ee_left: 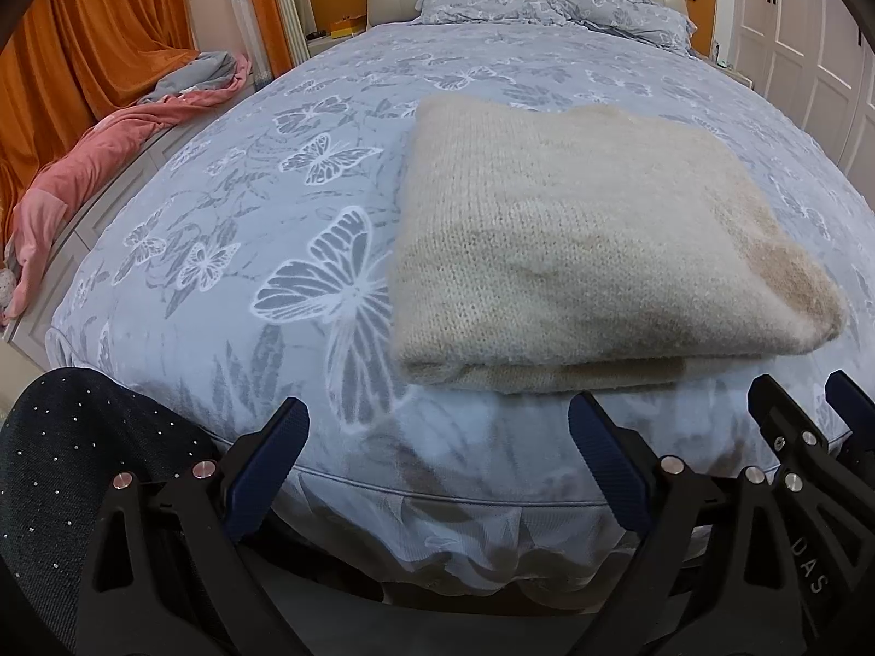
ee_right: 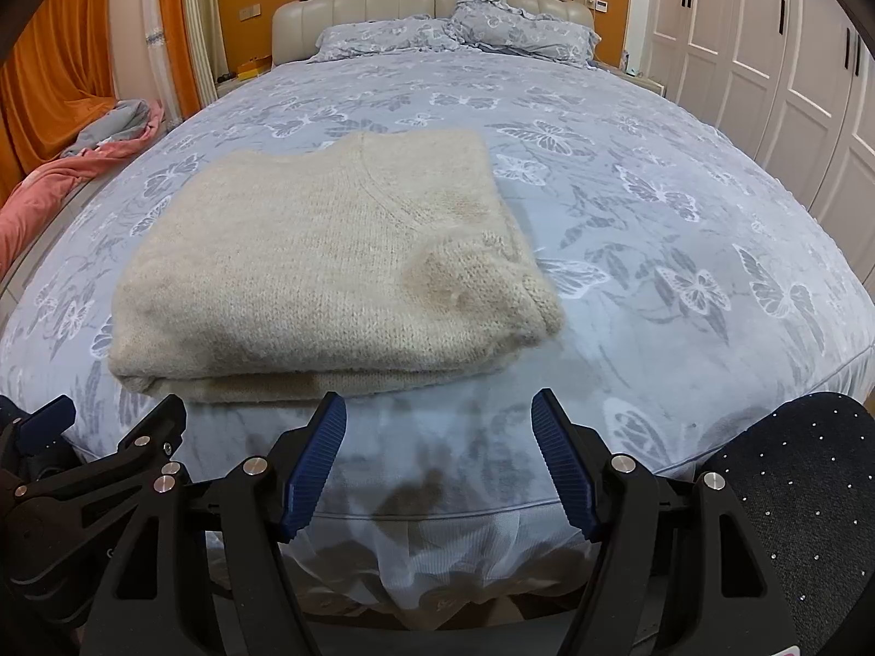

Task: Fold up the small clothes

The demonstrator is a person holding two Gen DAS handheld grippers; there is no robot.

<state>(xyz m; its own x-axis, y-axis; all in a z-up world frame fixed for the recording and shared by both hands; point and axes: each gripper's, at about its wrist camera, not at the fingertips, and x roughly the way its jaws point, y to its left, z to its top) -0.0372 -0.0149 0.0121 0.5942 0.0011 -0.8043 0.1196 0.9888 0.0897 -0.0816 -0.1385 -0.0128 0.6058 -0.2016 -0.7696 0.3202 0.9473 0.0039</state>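
A cream knitted sweater point(ee_left: 579, 240) lies folded into a thick rectangle near the foot of the bed; it also shows in the right wrist view point(ee_right: 328, 268). My left gripper point(ee_left: 437, 421) is open and empty, held just off the bed's foot edge, short of the sweater's near edge. My right gripper point(ee_right: 440, 415) is open and empty too, also off the foot edge, in front of the sweater's near right corner. The right gripper shows at the right edge of the left wrist view point(ee_left: 809, 404), and the left gripper at the left edge of the right wrist view point(ee_right: 109, 415).
The bed has a blue-grey butterfly cover point(ee_left: 306, 175) and pillows point(ee_right: 454, 33) at the headboard. A pink and grey blanket point(ee_left: 109, 142) lies on a ledge on the left. White wardrobe doors point(ee_right: 765, 54) stand on the right. A dark studded knee point(ee_left: 71, 464) is beside the grippers.
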